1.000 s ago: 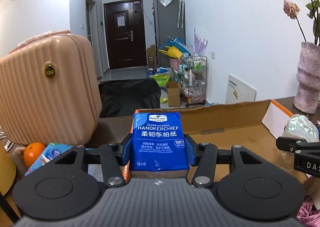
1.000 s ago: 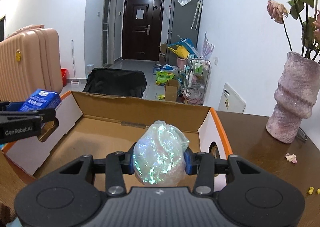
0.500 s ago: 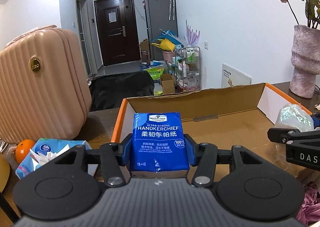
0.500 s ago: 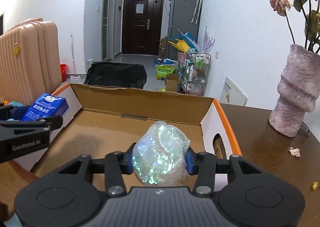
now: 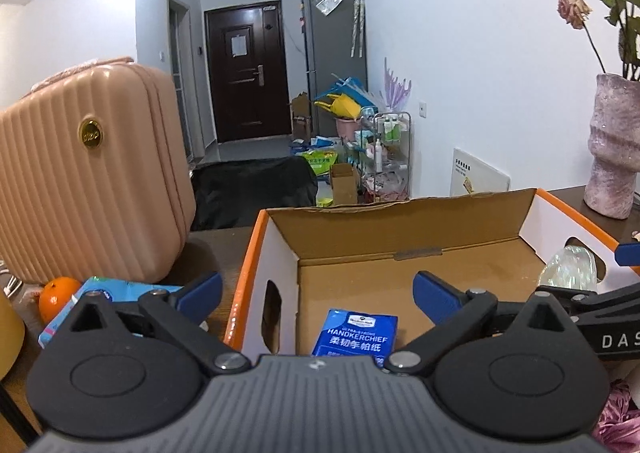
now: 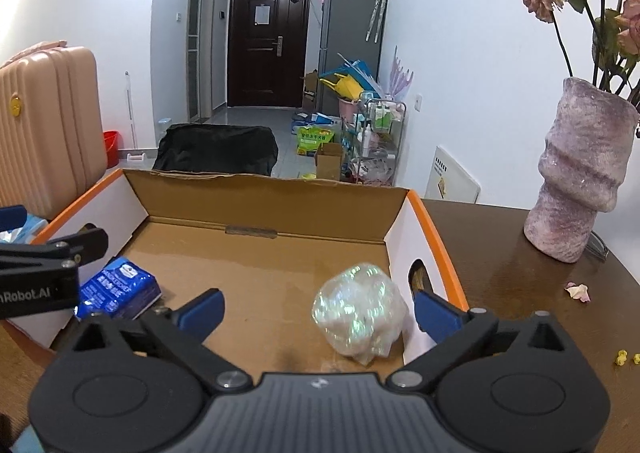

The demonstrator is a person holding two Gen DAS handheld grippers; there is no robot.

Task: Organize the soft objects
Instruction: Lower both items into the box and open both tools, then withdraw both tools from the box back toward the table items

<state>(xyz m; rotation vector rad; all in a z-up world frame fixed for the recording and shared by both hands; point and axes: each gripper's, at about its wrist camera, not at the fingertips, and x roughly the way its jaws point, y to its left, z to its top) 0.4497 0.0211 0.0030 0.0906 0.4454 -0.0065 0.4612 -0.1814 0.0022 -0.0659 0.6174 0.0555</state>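
Observation:
An open cardboard box (image 5: 404,217) (image 6: 272,193) with orange rims stands on the brown table. A blue handkerchief tissue pack (image 5: 355,333) (image 6: 118,287) lies on the box floor near the left wall. An iridescent crumpled plastic bundle (image 6: 360,313) (image 5: 570,267) lies on the floor near the right wall. My left gripper (image 5: 318,289) hangs over the left wall, jaws opening wide, the pack below them and untouched. My right gripper (image 6: 318,307) hovers above the box, jaws opening wide, pads clear of the bundle between them.
A pink ribbed suitcase (image 5: 88,173) stands left of the box, with an orange (image 5: 58,291) and a light-blue tissue pack (image 5: 116,291) before it. A pink textured vase (image 6: 580,181) with dried roses stands at the right. Petals (image 6: 578,289) dot the table.
Both grippers have let go: the blue pack dropped onto the box floor at the left, the shiny bundle at the right. Both pairs of jaws swung wide apart.

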